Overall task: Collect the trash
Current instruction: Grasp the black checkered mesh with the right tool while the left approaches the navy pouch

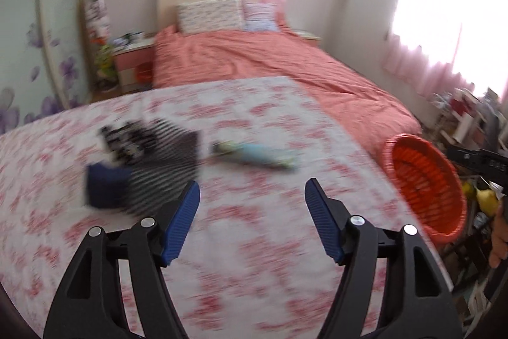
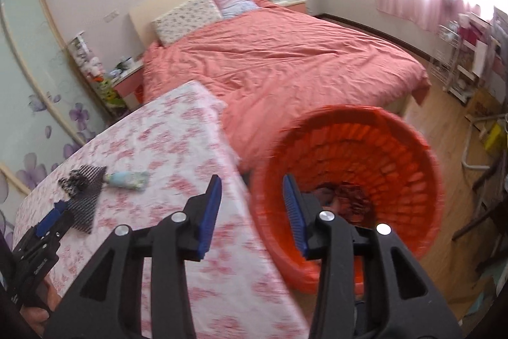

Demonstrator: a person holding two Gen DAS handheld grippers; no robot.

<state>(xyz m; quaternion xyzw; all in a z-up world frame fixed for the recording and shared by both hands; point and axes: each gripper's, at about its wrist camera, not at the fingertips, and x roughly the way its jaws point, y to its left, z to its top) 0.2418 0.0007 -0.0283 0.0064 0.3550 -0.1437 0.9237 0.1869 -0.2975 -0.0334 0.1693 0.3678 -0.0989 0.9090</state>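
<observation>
A black patterned wrapper (image 1: 152, 161) and a light blue-green wrapper (image 1: 254, 155) lie on the table with the pink floral cloth (image 1: 222, 243). My left gripper (image 1: 252, 196) is open and empty, just short of them. An orange basket (image 1: 425, 183) stands off the table's right edge. In the right wrist view the basket (image 2: 349, 148) holds some dark trash at its bottom. My right gripper (image 2: 252, 189) is open and empty above the gap between table (image 2: 158, 148) and basket. The wrappers also show there: the black one (image 2: 84, 196) and the blue-green one (image 2: 130, 180).
A bed with a coral cover (image 2: 285, 59) lies behind the table. A nightstand with clutter (image 1: 127, 53) stands at its left. Shelves and boxes (image 2: 470, 69) line the right wall on the wooden floor.
</observation>
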